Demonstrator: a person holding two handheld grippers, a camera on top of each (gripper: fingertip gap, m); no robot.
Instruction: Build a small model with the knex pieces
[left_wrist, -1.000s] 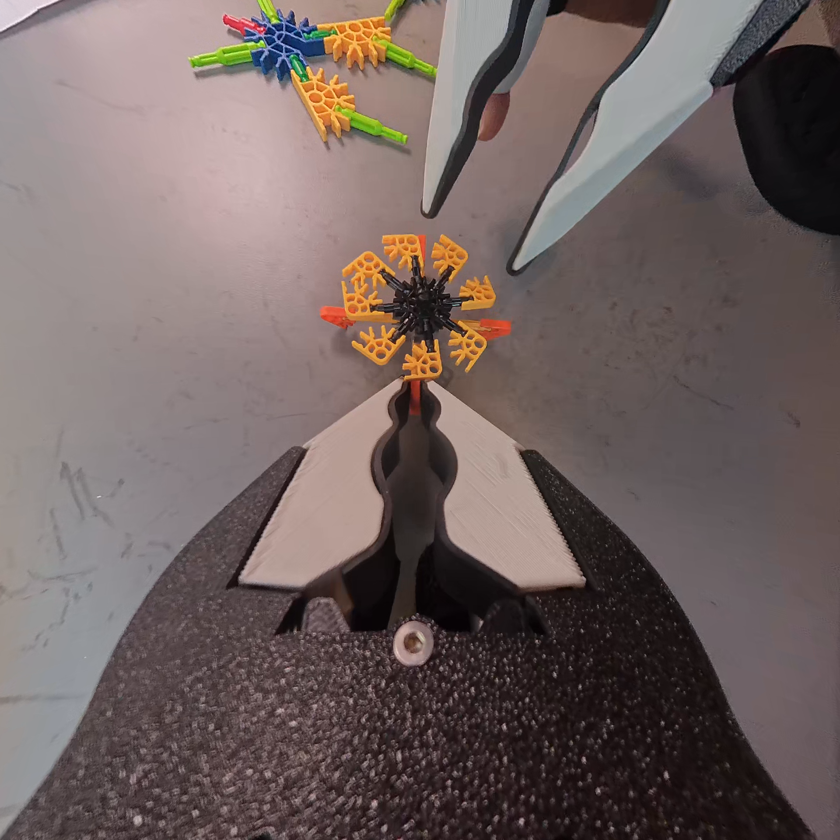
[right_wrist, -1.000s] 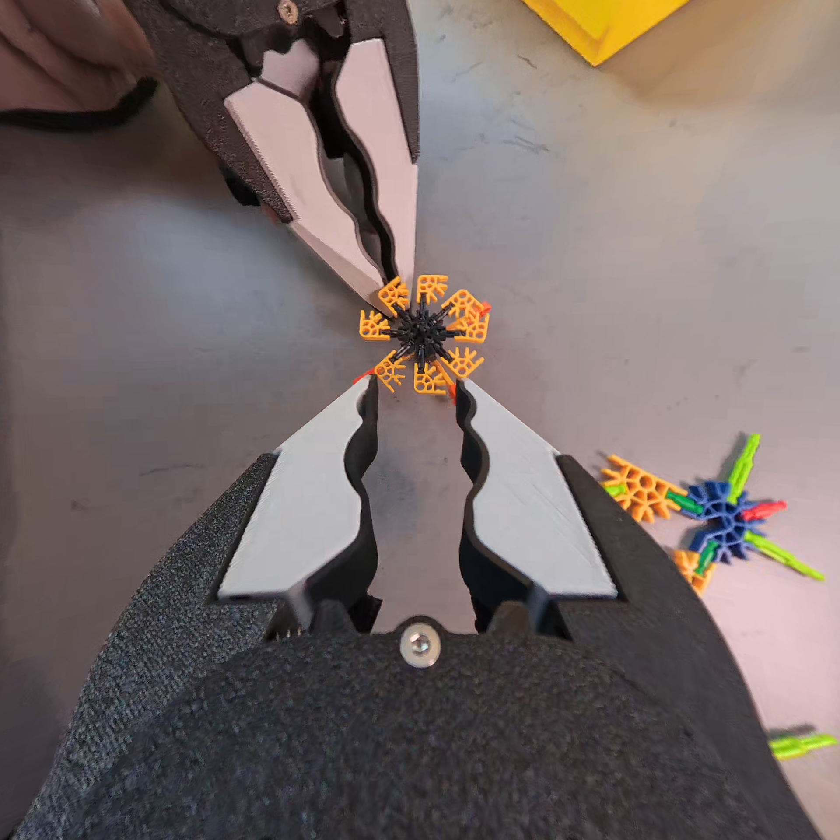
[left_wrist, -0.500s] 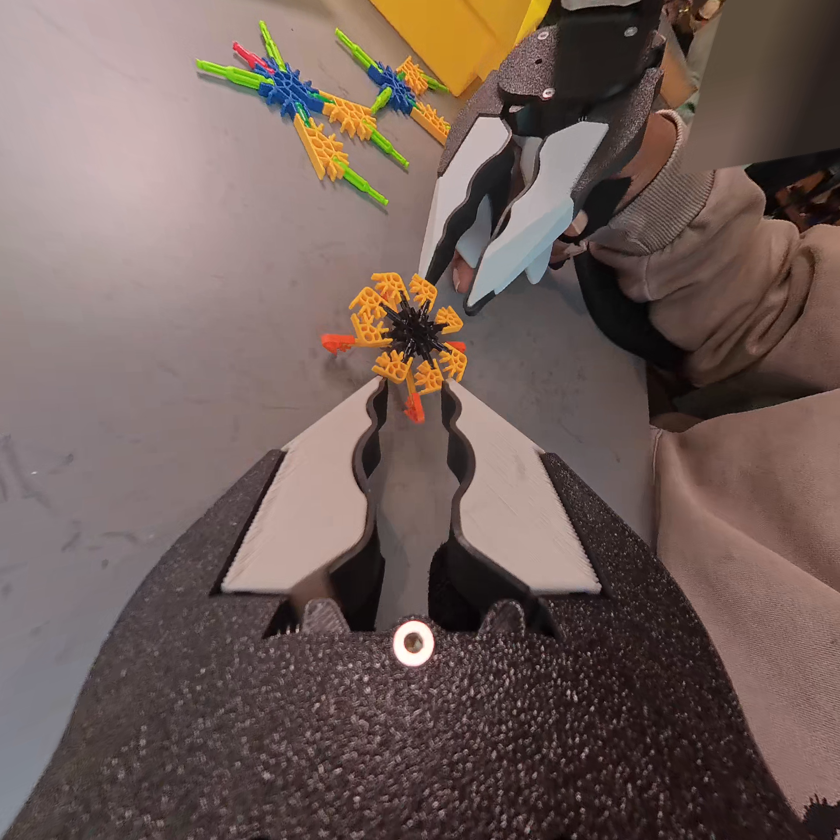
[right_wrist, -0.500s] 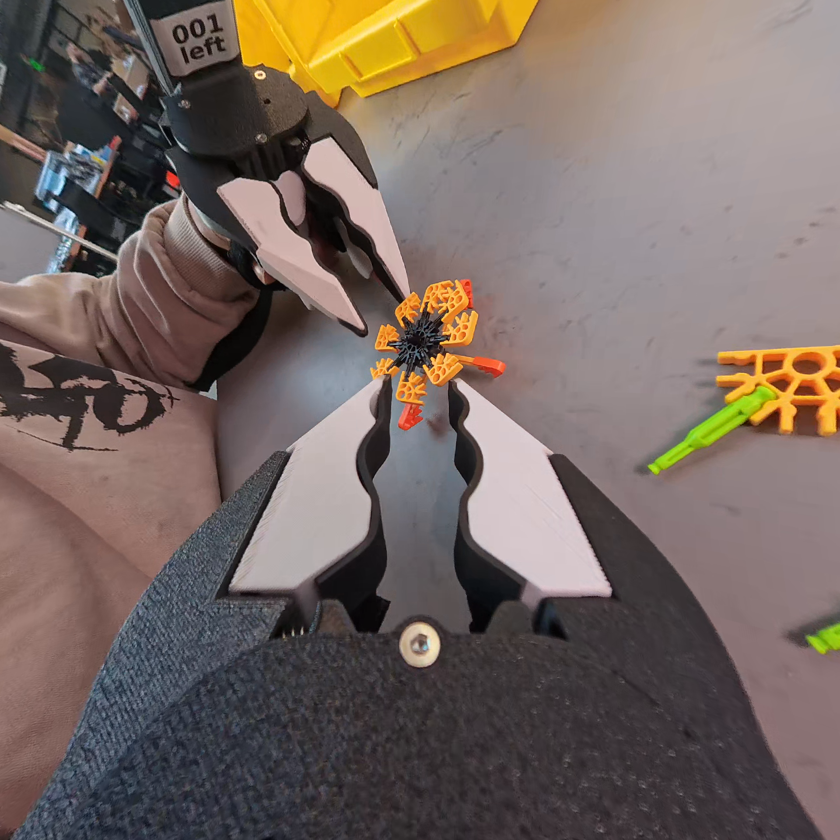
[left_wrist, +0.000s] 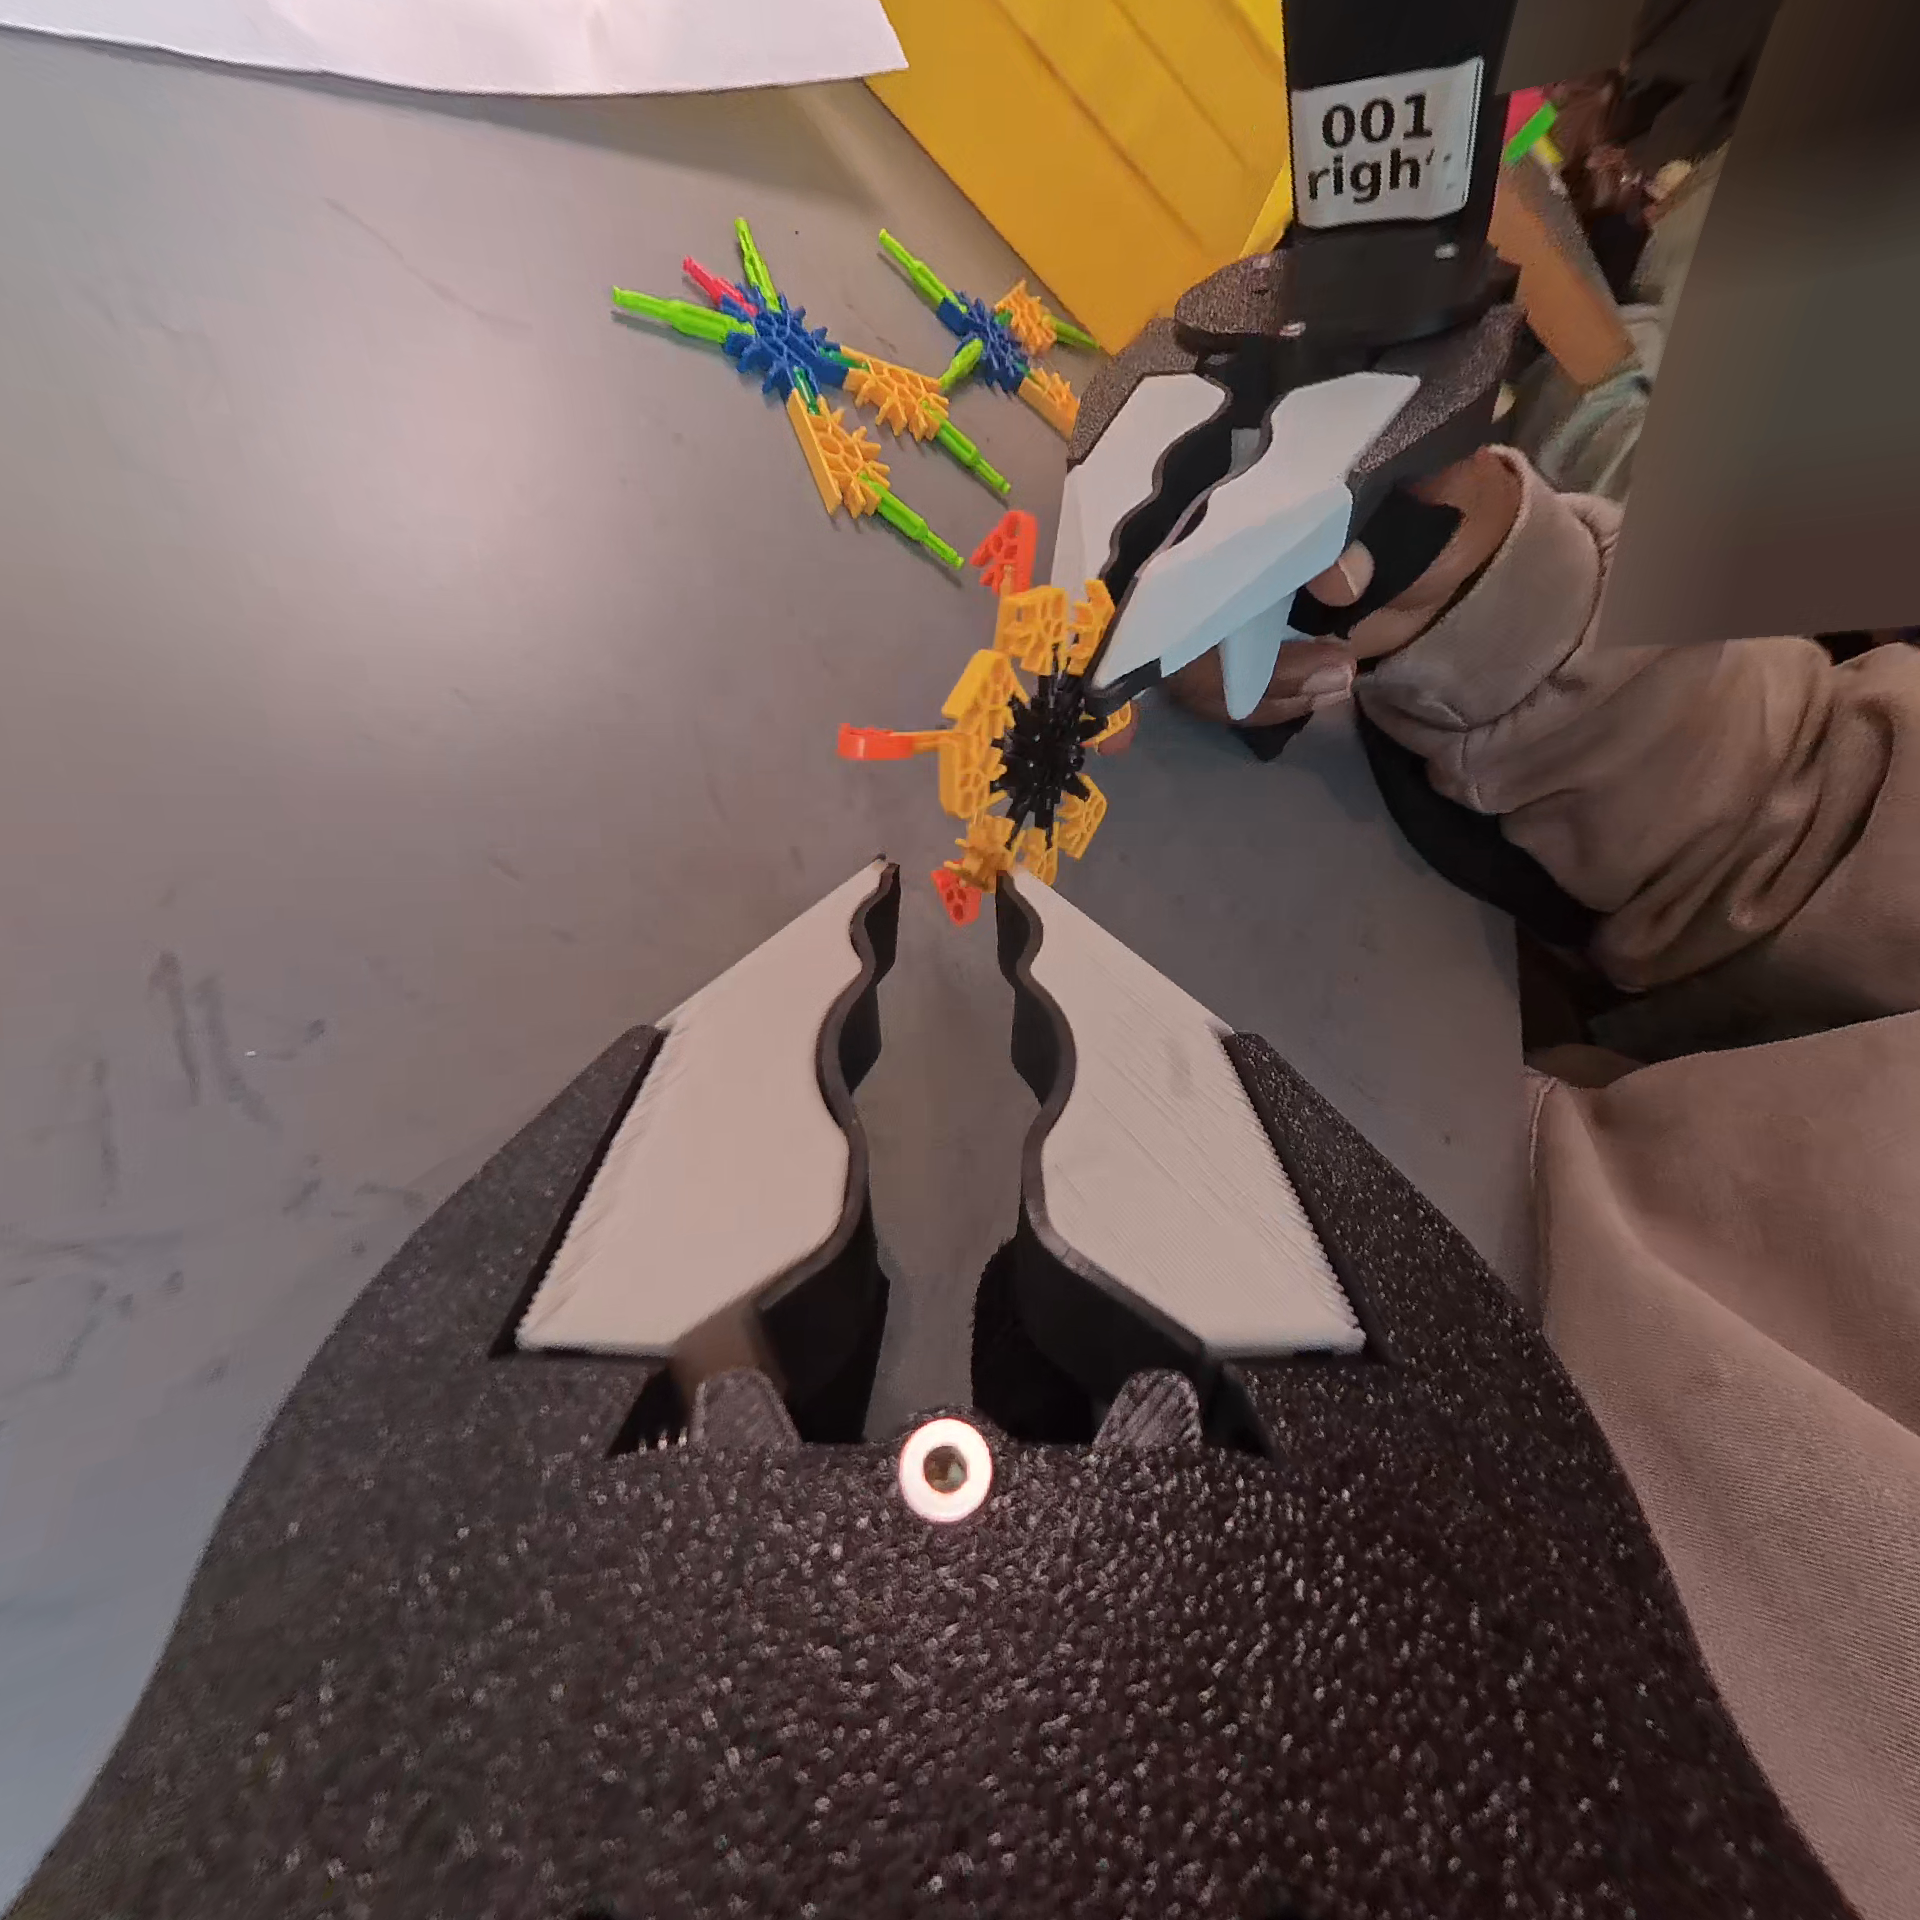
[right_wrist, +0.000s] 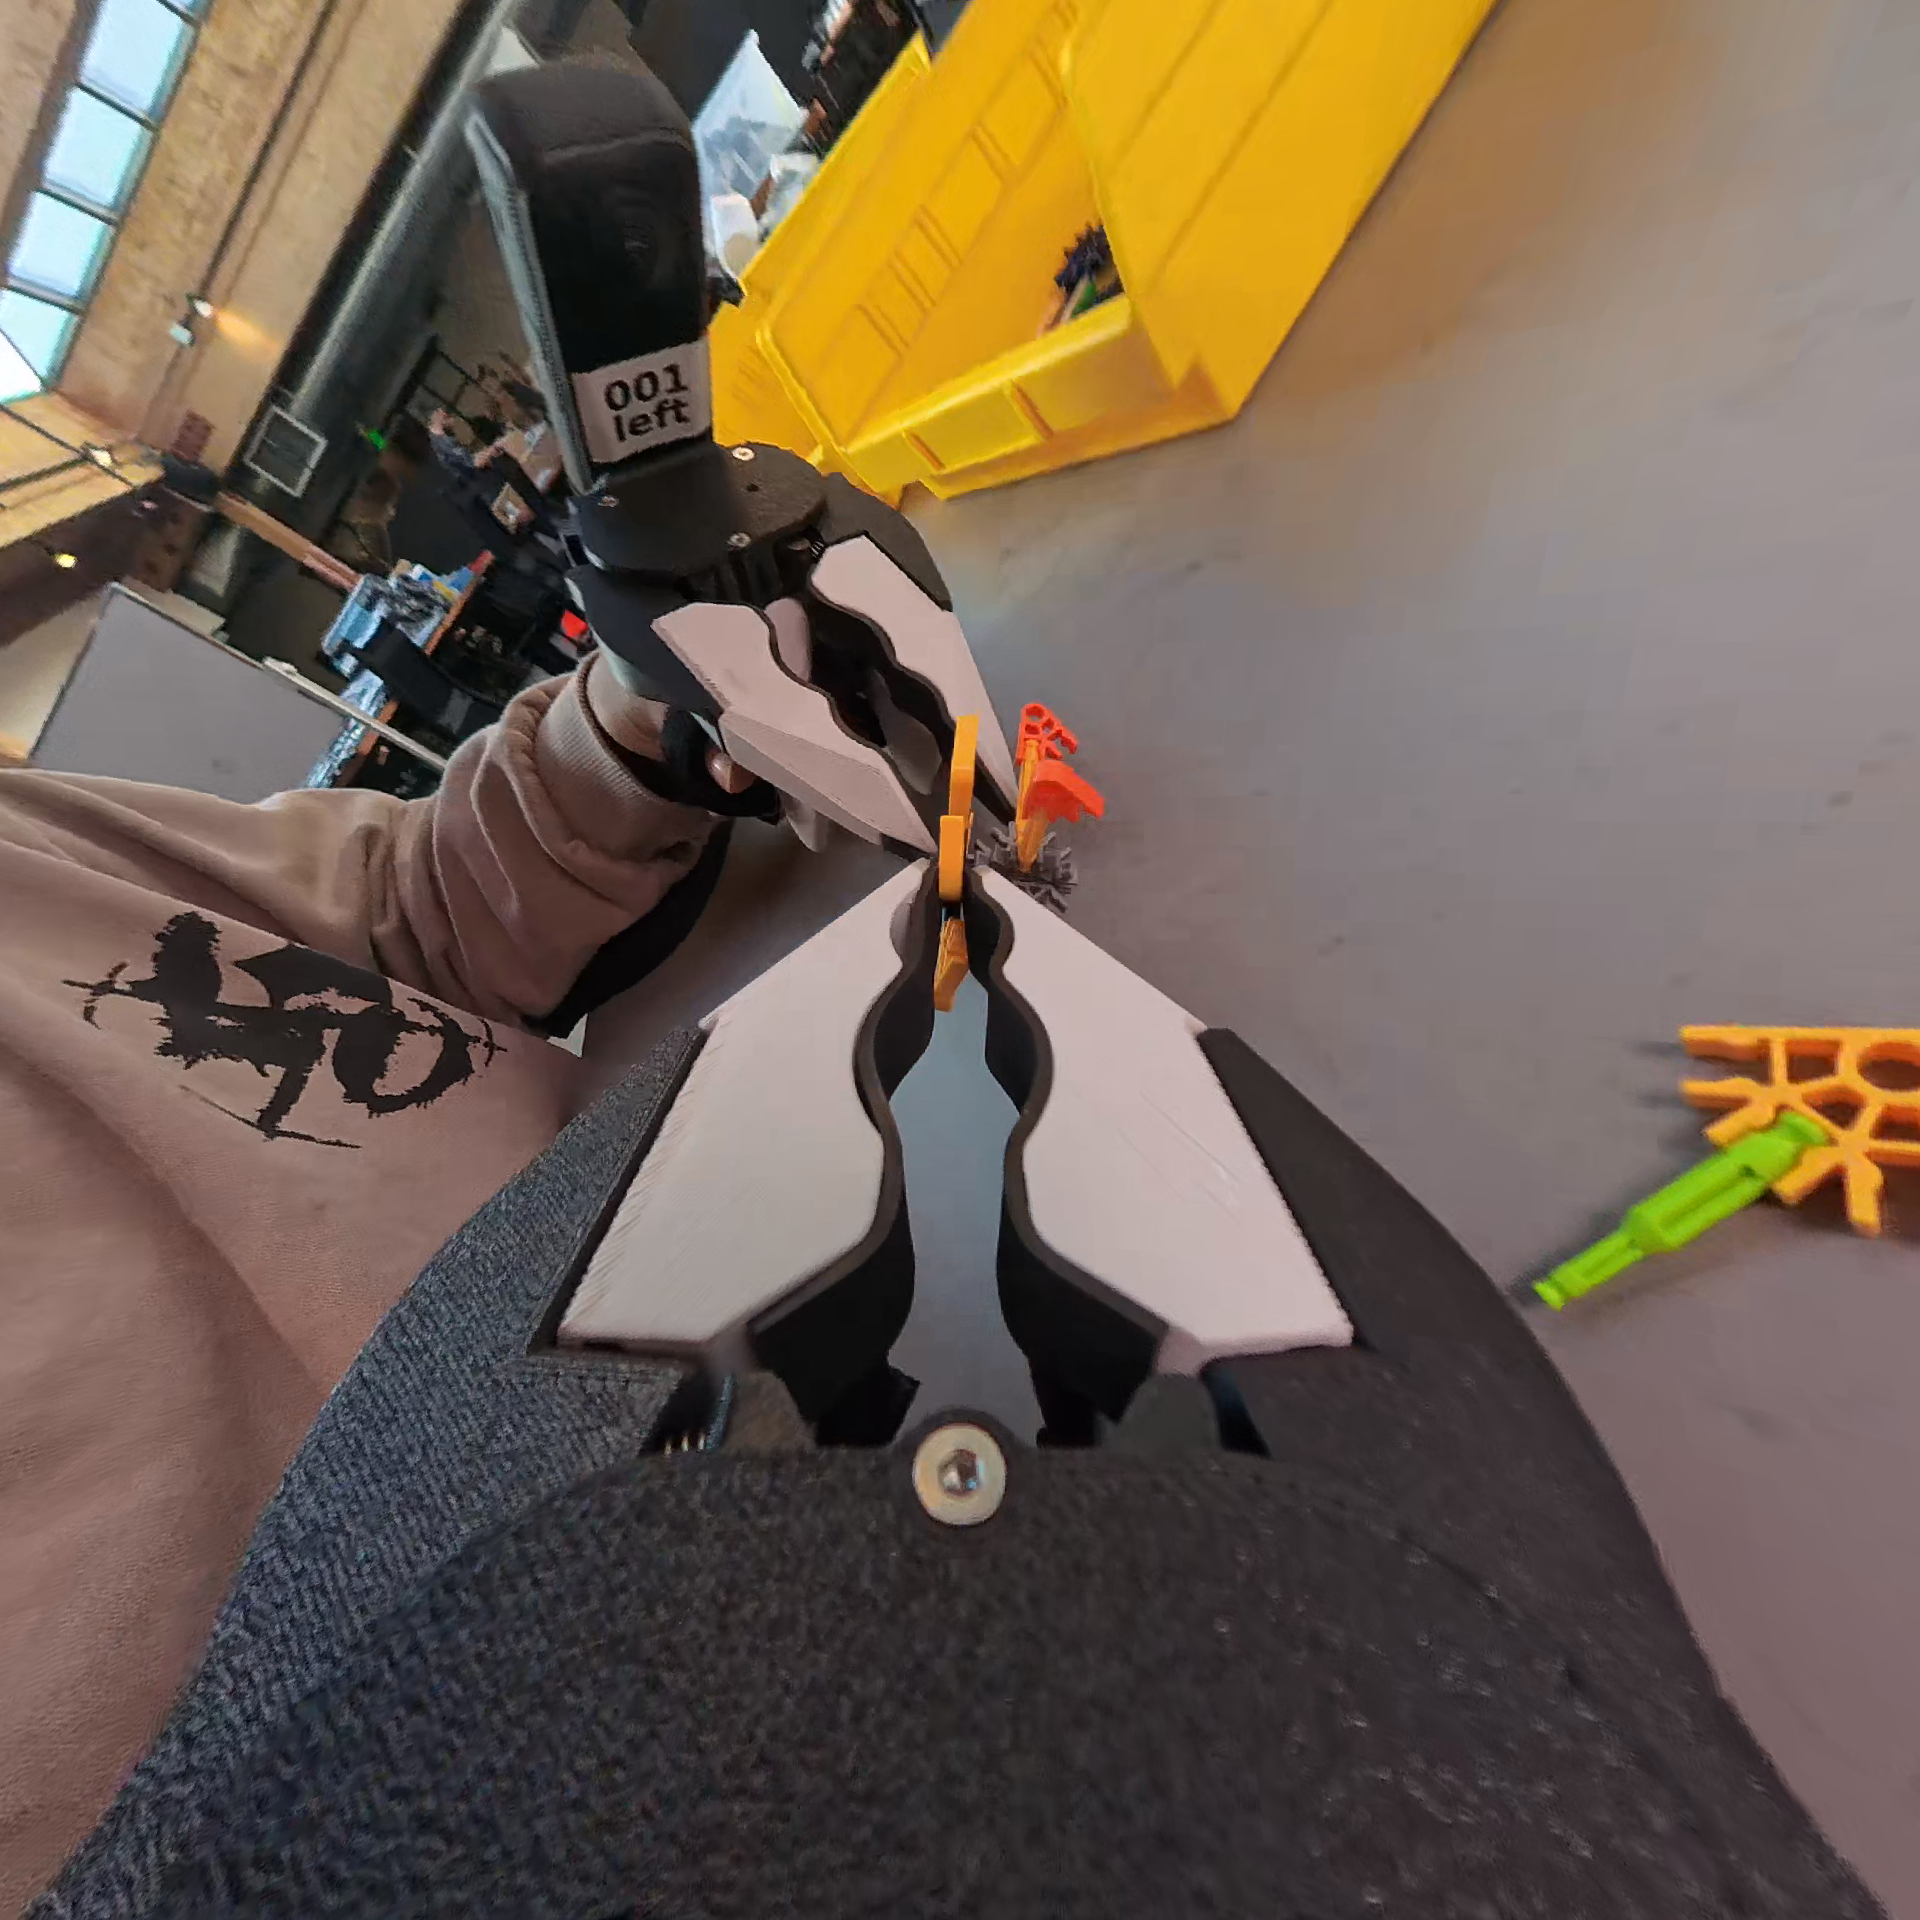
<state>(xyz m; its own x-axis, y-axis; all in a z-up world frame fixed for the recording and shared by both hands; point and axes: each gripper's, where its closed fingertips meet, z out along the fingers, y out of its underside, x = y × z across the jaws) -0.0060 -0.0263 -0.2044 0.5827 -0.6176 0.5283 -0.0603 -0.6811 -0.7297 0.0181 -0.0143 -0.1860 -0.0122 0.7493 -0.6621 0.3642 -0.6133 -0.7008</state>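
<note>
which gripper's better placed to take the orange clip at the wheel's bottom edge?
Left, probably. The left gripper is open with the orange clip just off its fingertips. The right gripper is shut on the yellow wheel, holding it up.

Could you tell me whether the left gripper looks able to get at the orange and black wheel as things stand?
Probably yes: the left gripper is open right at the wheel's lower edge, nothing between them. The right gripper, shut on its far side, leaves that edge free.

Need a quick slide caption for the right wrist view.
Right gripper pinching the orange-and-black wheel edge-on, left gripper opposite.
</note>
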